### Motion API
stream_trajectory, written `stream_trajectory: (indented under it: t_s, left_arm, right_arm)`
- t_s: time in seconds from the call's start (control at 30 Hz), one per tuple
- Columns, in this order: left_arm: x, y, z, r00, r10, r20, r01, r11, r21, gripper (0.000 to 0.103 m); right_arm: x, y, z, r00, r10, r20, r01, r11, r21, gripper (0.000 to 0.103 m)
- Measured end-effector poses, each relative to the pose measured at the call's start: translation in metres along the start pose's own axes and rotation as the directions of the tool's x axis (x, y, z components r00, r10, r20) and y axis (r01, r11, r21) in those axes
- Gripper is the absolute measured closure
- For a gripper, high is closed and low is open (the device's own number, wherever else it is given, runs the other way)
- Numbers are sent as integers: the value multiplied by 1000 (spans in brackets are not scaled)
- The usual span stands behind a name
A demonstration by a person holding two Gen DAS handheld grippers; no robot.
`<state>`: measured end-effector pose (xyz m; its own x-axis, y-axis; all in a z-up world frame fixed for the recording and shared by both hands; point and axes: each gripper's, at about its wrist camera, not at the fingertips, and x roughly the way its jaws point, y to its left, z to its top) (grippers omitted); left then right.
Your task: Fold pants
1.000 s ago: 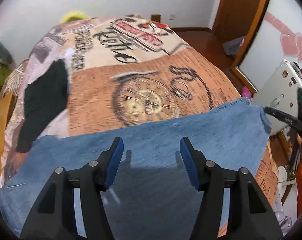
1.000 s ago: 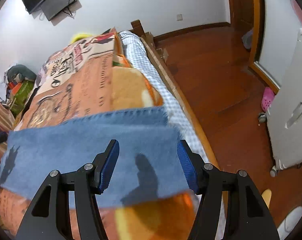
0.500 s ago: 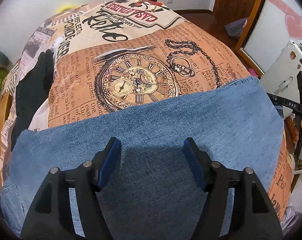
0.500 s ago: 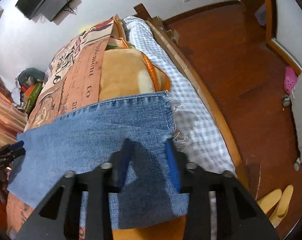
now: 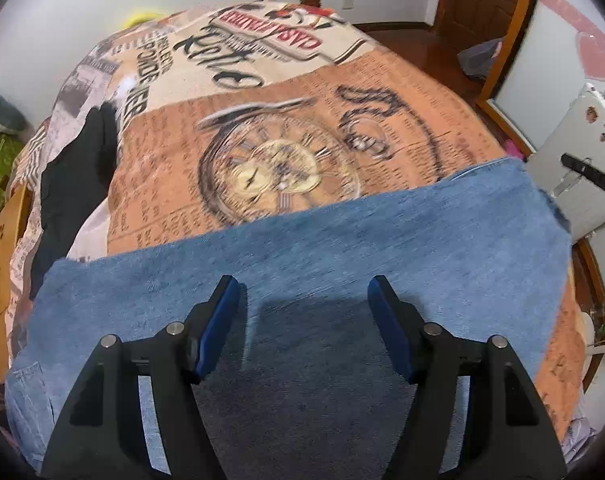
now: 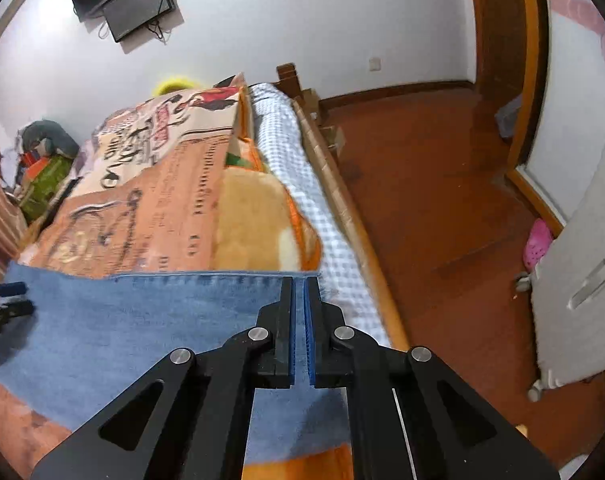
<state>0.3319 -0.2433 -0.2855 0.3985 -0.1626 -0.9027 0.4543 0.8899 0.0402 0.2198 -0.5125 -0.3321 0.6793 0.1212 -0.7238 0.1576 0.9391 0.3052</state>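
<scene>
Since a second ago, right tool [image 6: 299, 280] clamped shut on jeans [image 6: 142, 320] hem corner, left tool [image 5: 302, 292] hovering open above denim: ready for folding.

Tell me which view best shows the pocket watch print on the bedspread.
Left wrist view: the pocket watch print faces the camera whole, though blurred. The right wrist view catches only a foreshortened sliver at the jeans' edge.

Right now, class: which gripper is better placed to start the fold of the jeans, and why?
Right. The right gripper is shut on the hem end of the jeans; the left gripper hangs open above the denim, gripping nothing.
</scene>
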Motion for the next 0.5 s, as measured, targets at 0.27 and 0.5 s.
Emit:
stream_trajectory:
  t_s: [0.27, 0.5]
  left_arm:
    - [-10, -56, 49, 993, -117, 36, 113, 989, 92, 36]
    - [34, -126, 67, 981, -185, -65, 193, 967, 165, 36]
  right_arm:
    - [-25, 1, -49, 1000, -12, -4, 13, 991, 136, 52]
    - [-17, 8, -83, 998, 56, -33, -46, 965, 260, 52]
